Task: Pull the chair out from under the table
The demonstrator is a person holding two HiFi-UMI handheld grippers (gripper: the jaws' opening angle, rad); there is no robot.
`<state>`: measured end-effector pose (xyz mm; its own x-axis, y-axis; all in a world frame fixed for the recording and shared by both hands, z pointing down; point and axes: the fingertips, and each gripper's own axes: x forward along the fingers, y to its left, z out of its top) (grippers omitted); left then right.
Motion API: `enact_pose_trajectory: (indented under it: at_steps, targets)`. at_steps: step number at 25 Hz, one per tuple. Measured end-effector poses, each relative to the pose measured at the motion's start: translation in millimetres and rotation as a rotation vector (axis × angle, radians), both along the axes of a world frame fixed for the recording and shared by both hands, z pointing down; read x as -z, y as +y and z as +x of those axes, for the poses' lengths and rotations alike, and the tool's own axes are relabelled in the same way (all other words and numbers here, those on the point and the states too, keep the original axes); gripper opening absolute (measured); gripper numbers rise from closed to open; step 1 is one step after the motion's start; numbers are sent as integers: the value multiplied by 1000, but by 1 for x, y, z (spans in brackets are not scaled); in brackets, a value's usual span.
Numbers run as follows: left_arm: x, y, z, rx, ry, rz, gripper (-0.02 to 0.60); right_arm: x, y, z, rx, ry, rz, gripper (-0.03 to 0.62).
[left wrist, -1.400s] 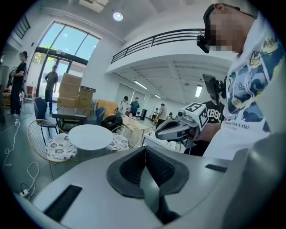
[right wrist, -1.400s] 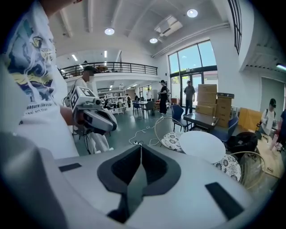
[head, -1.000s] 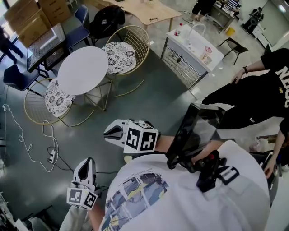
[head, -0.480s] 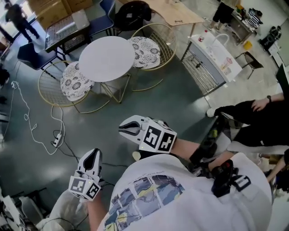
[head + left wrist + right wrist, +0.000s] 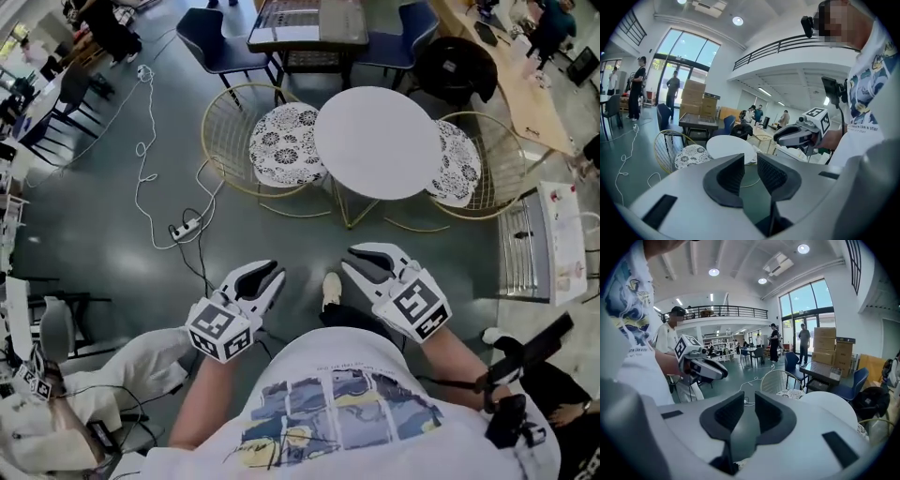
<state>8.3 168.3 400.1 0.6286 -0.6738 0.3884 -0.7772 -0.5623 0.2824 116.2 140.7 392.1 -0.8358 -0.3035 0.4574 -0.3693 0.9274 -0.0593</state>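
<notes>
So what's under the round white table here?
Some gold wire legs show below the round white table at its near edge. The patterned cushions of the left chair and right chair reach under its rim. The top hides their inner edges and the rest of the base.

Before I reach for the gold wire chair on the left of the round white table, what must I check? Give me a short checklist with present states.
1. Left gripper empty, jaws just been opening: ok.
2. Right gripper open, empty: ok.
3. Gold wire chair partly under round white table: ok.
4. Gripper on the chair: not ok, both apart from it.
5. White power strip clear of the pulling path: cannot tell.
</notes>
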Motion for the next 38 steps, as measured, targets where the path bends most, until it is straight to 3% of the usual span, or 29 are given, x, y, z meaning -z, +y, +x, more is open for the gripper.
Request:
enact_pose_trajectory:
  at_steps: [6, 16, 22, 28, 33, 38]
  targets:
    - [-18, -86, -41, 73, -43, -28, 91, -3, -79, -14, 18, -11, 27, 55]
    - [-51, -195, -134, 129, -91, -97, 118, -17, -155, -35, -87, 5, -4, 55]
    - [-78, -277, -219, 131, -111, -139, 146, -21, -211, -76, -221, 26, -17, 55]
    - [-107, -367, -309, 98, -168, -165, 152, -23, -257, -142, -334, 29, -34, 55]
    - [-157, -428, -364, 87, -200, -244, 161, -28, -276, -185, -412, 52, -70, 55]
    - [-213, -478, -404, 94, -224, -316, 167, -35, -286, -197, -501, 107, -101, 55]
